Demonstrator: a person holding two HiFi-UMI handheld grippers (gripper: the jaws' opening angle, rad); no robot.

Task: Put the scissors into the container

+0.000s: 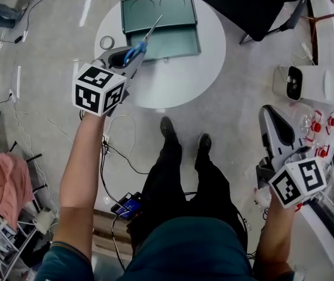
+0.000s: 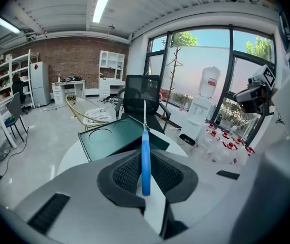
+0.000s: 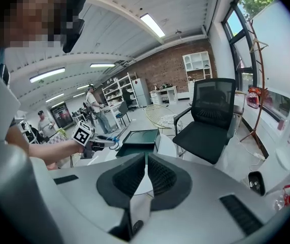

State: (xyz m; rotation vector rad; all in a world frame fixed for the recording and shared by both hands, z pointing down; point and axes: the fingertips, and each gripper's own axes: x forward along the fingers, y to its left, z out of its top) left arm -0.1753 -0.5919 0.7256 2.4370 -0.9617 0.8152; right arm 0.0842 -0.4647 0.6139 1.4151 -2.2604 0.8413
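Scissors (image 1: 146,38) were pinched by the handle end in the left gripper (image 1: 133,54), upper left of centre in the head view. The blades ran out past the jaws toward the upper right, and the tip reached over the container (image 1: 172,42). Whether the tip touched the container could not be told. In the left gripper view the scissors (image 2: 145,156) sat edge-on between the two dark jaw pads of the left gripper (image 2: 145,176), which were clamped on the blue handle. The thin metal blade rose straight up at frame centre, with the container (image 2: 111,139) beyond it. The scissors had a blue plastic handle and slim silver blades, which were closed together. The container was a dark green rectangular tray with two round recesses along its far side and one open compartment nearer. It rested on a round white table (image 1: 178,84). The right gripper (image 1: 267,115) was at lower right of the head view, well apart from the table. In its own view the right gripper (image 3: 146,169) had its jaws pressed together with nothing between them. Count: one pair of scissors, one container, two grippers, one tape roll (image 1: 107,42) just left of the container.
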